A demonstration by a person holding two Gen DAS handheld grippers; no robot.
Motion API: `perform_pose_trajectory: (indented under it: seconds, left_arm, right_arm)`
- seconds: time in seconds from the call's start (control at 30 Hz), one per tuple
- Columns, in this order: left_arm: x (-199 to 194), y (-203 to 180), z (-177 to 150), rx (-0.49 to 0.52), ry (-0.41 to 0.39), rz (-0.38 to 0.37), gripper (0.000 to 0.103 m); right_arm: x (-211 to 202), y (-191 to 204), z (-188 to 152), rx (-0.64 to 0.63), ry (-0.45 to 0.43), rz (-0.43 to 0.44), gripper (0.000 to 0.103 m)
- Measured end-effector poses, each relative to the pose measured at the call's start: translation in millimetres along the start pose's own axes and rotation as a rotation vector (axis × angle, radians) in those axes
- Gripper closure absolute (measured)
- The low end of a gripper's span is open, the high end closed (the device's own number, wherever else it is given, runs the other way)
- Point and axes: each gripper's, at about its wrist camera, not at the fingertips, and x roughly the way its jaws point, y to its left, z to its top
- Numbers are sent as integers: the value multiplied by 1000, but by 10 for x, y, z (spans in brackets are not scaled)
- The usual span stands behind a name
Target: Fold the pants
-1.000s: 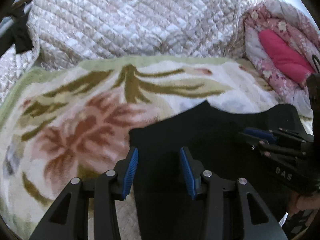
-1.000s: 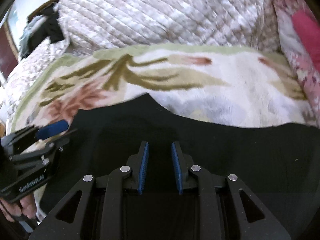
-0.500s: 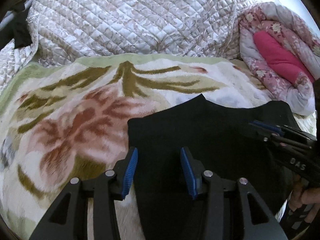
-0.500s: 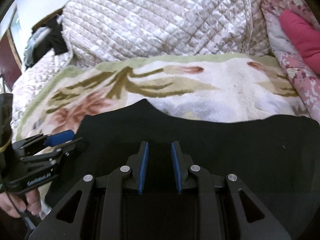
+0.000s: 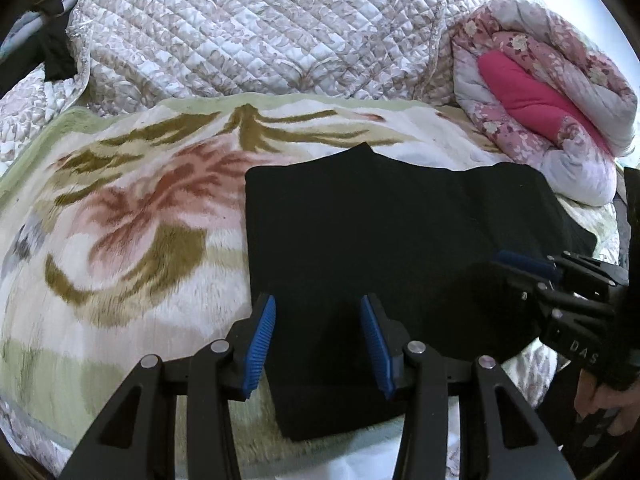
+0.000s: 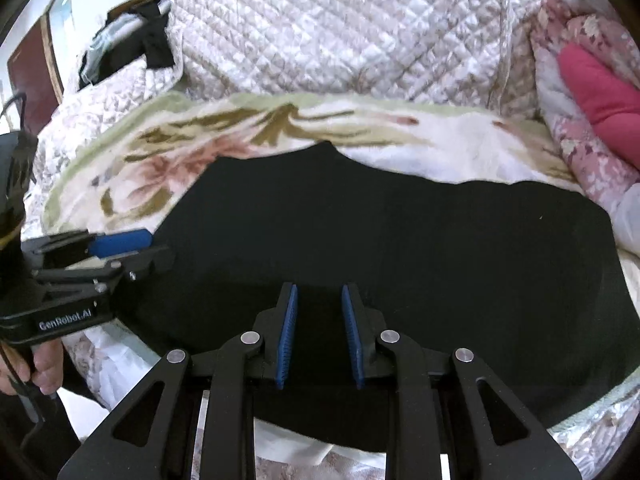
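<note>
One pair of black pants lies ahead of both grippers on one floral blanket. The left gripper gapes half-wide, empty; the right gripper stands narrowly parted, gripping nothing.

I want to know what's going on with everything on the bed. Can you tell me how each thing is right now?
Black pants: folded flat on the flowery blanket.
Flowery blanket: spread out under the pants.
Pink quilt: rolled up at the side.
White quilted cover: bunched up behind the blanket.
Left gripper: open, holding nothing.
Right gripper: open a little, holding nothing.
</note>
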Motion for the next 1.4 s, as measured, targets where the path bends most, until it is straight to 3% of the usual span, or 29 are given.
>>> perform_pose_trajectory:
  seconds: [0.1, 0.2, 0.33, 0.53, 0.63, 0.7, 0.8, 0.93, 1.03, 1.1, 1.4]
  left_arm:
    - [-7, -14, -47, -1, 5, -18, 56]
    - [8, -63, -72, 24, 1, -2, 56]
    - [25, -96, -94, 40, 0, 5, 56]
    - [24, -95, -105, 42, 0, 5, 55]
    - [24, -93, -106, 42, -1, 6, 55]
    - [23, -93, -107, 41, -1, 6, 55]
    - [22, -85, -109, 42, -1, 4, 55]
    - [21, -85, -110, 43, -1, 5, 55]
    - [21, -80, -112, 42, -1, 4, 55]
    - [20, -78, -113, 43, -1, 4, 55]
    - [22, -83, -116, 41, -2, 5, 55]
  right_arm:
    - [87, 3, -73, -7, 47, -13, 80]
    - [49, -36, -64, 8, 31, -32, 80]
    - [12, -278, -99, 127, 28, -35, 80]
    - [-168, -589, -128, 277, -13, -118, 78]
    - [-361, -892, -215, 431, -71, -156, 58]
    - [-557, -1104, -301, 545, -144, -161, 55]
    - [-896, -1367, -456, 675, -267, -251, 46]
    - [-1154, -1693, -647, 833, -325, -327, 43]
    - [-1093, -1871, -791, 952, -284, -284, 42]
    - [-952, -1935, -864, 1006, -227, -205, 42]
    - [-871, -1858, -801, 961, -247, -183, 38]
